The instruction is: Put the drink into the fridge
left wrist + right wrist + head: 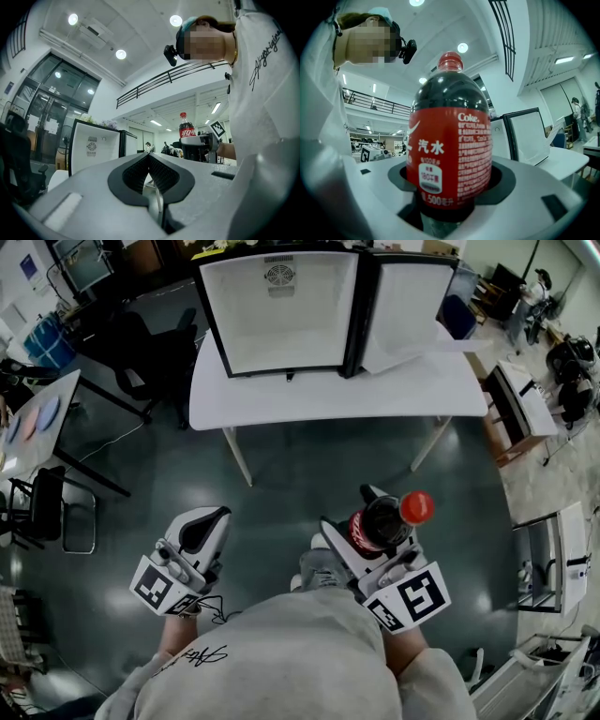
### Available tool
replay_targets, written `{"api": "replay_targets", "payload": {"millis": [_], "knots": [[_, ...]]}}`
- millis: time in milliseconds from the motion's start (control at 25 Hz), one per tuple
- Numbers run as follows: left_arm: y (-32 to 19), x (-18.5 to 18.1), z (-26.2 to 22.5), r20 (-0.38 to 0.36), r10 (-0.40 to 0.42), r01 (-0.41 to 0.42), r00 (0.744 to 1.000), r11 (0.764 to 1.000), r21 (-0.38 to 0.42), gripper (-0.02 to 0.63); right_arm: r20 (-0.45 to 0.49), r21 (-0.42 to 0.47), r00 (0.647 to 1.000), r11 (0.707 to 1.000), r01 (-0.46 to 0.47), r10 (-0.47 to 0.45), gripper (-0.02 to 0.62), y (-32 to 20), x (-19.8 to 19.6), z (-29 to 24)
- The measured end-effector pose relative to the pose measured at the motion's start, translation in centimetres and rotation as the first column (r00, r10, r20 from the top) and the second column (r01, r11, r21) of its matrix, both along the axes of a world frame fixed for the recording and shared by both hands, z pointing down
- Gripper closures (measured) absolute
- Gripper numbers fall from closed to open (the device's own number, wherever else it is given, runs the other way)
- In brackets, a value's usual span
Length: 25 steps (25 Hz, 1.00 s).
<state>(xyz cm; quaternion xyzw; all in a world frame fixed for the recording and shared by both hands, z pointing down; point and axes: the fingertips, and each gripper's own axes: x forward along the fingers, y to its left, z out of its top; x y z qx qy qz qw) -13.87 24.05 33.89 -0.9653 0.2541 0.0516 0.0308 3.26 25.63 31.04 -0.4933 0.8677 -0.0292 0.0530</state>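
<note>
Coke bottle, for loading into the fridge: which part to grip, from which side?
Grip the straight lower body, near the bottom edge of the label, from the side with jaws level. The Coke bottle stands upright and is round and even there; above, it tapers to the red cap. The right hand-held gripper is shut on it that way.

Head view looks down — gripper views share fridge (91, 145).

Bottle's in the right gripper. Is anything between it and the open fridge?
Nothing visible. The fridge stands on the white table with its door swung open to the right. Its cavity looks empty, and only bare floor lies between the cola bottle and the table.
</note>
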Motion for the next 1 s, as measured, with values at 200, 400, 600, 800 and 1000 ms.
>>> {"api": "replay_targets", "payload": {"millis": [200,400,600,800,1000], "knots": [[-0.8,0.1,-0.2,-0.004,-0.008,0.008,1.0,1.0,0.004,0.602,0.001,0.011,1.0,1.0,0.016,-0.016,0.288,-1.0,0.0,-0.4],[-2.5,0.7,-0.2,-0.006,-0.018,0.018,1.0,1.0,0.008,0.602,-0.013,0.019,1.0,0.999,0.028,-0.028,0.288,-2.9,0.3,-0.3],[-4.5,1.7,-0.5,-0.01,-0.027,0.027,1.0,1.0,0.012,0.602,-0.025,0.024,0.999,0.999,0.044,-0.043,0.288,-5.3,0.9,-0.4],[-6.7,2.5,-0.7,-0.009,-0.035,0.035,0.999,0.999,0.01,0.602,-0.014,0.019,0.998,0.998,0.058,-0.058,0.288,-7.6,1.6,-0.6],[-8.9,3.6,-0.8,-0.012,-0.035,0.035,0.999,0.999,0.012,0.601,-0.007,0.013,0.998,0.998,0.068,-0.068,0.288,-10.0,2.5,-0.5]]}}
